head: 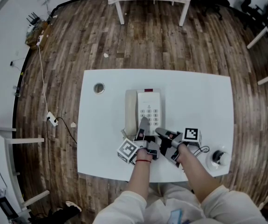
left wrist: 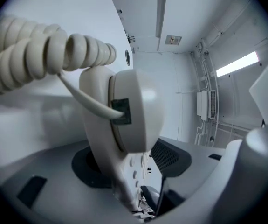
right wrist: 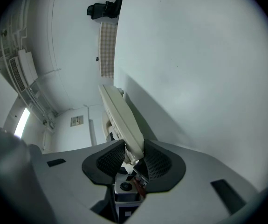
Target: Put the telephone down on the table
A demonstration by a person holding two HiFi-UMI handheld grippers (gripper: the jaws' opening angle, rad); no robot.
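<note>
A beige telephone (head: 148,107) lies on a white table (head: 199,101). The left gripper (head: 142,129) has its jaws apart, with the end of the handset (left wrist: 134,111) between them and the coiled cord (left wrist: 40,50) above. The right gripper (right wrist: 133,161) has its jaws clamped on the thin edge of the telephone's base.

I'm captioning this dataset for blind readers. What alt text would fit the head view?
Seen from above, a cream telephone sits on a white table, and a person's left gripper and right gripper reach its near edge, the left at the handset, the right by the keypad. Wooden floor surrounds the table.
</note>
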